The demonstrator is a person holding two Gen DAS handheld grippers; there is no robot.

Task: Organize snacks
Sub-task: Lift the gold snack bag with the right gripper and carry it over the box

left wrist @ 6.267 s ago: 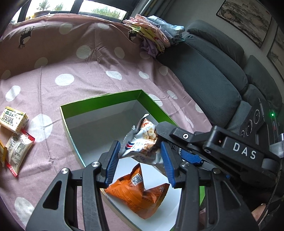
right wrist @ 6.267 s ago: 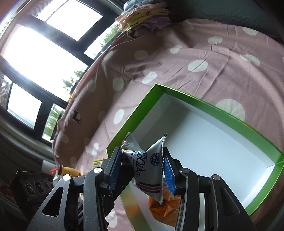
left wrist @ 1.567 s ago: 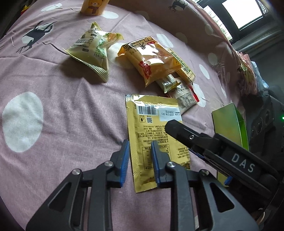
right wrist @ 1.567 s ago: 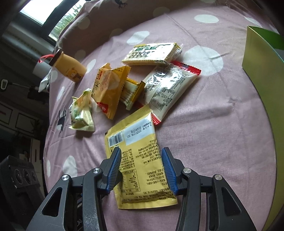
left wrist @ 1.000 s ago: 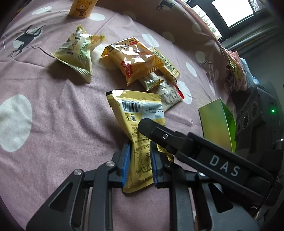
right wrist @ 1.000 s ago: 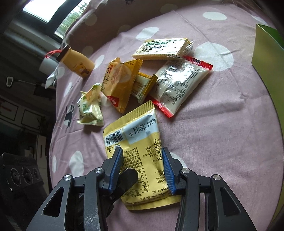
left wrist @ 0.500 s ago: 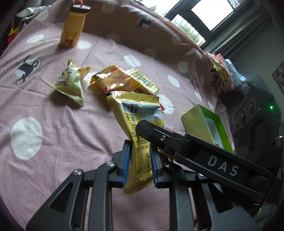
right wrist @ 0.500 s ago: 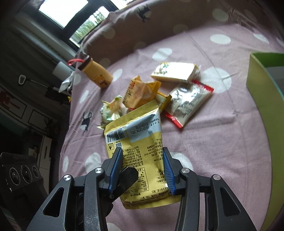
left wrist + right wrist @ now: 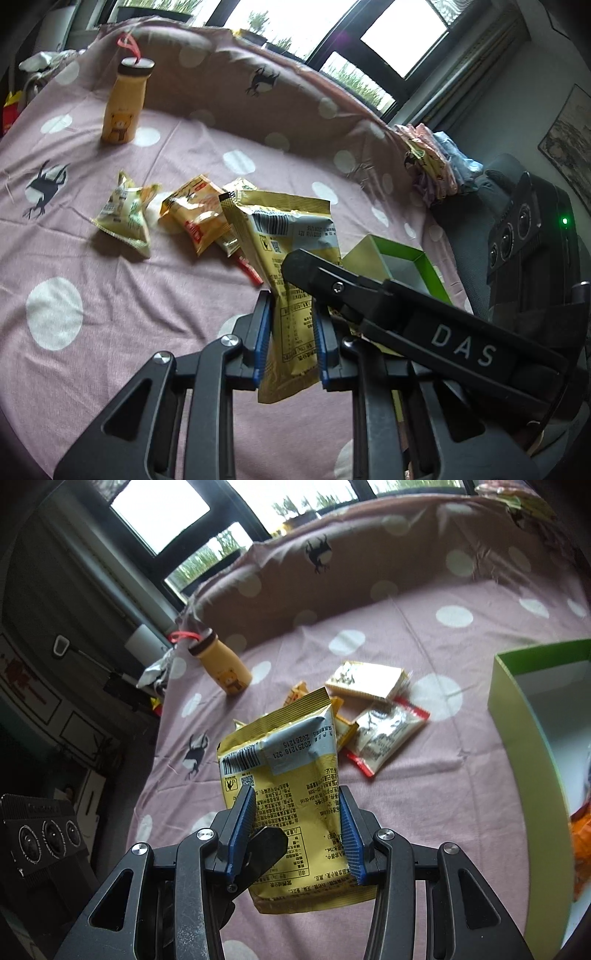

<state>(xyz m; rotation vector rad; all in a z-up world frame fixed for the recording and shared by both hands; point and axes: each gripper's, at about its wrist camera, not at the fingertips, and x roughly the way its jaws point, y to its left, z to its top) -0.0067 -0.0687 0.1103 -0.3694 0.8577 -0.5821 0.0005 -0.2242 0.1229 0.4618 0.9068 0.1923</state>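
Up in the air, then — the gold snack pouch (image 9: 291, 258) hung clear of the cloth, its lower half pinched between the blue pads of the left gripper (image 9: 290, 339), whose jaws were closed on it. The right gripper (image 9: 295, 830) sat around the same pouch, jaws straddling its lower part; whether its pads actually pressed the foil was hard to tell, so I call that one undecided. My read: the two-handed carry kept the floppy pouch upright and steady for the trip to the green box (image 9: 517, 716), which stood off to the right with an orange packet (image 9: 581, 834) showing inside.

Behind the pouch, the loose snacks (image 9: 192, 218) waited in a small heap — a puffy pale-green bag (image 9: 123, 218) just beside them, a yellow bear bottle (image 9: 123, 107) well apart.

Everything lay on a mauve spotted sheet (image 9: 92, 302) with deer prints. Dark-framed windows (image 9: 399, 40) ran along the back, folded clothes (image 9: 436, 166) sat on a grey sofa (image 9: 498, 181).
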